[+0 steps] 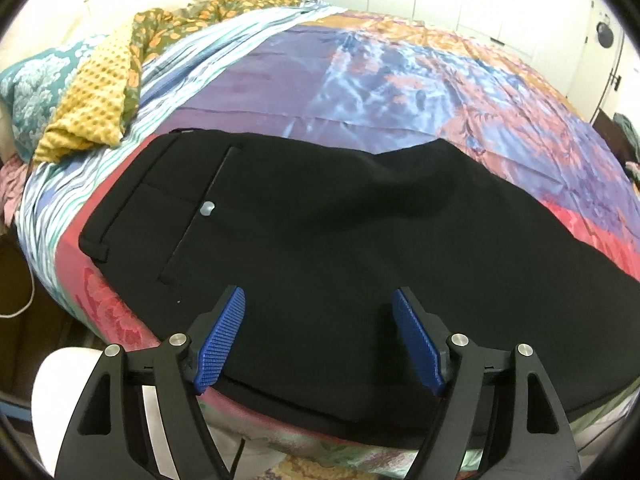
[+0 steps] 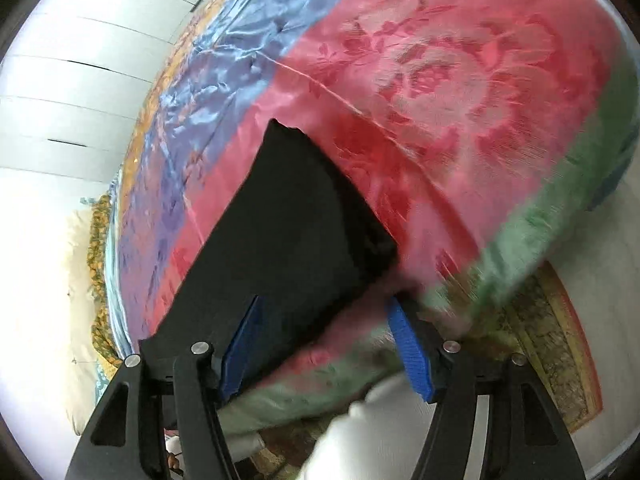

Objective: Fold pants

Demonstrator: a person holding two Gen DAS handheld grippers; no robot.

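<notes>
Black pants (image 1: 320, 216) lie flat on the patchwork bedcover (image 1: 360, 80), waistband to the left, with a back pocket and a pale button (image 1: 207, 209) showing, and the legs running off to the right. My left gripper (image 1: 318, 294) hovers open over the seat area near the bed's front edge, with cloth below it but nothing pinched. In the right wrist view the leg end of the pants (image 2: 288, 232) lies on the pink floral patch (image 2: 440, 80). My right gripper (image 2: 325, 302) stands open over the near corner of that leg end, its pads apart from the cloth.
A yellow textured blanket (image 1: 88, 116), a teal floral pillow (image 1: 32, 80) and a green-orange cloth (image 1: 224, 4) lie at the bed's far left. White wardrobe doors (image 2: 80, 60) stand behind. A patterned rug (image 2: 552, 352) lies on the floor below the bed edge. A blurred white shape (image 2: 360, 432) sits low.
</notes>
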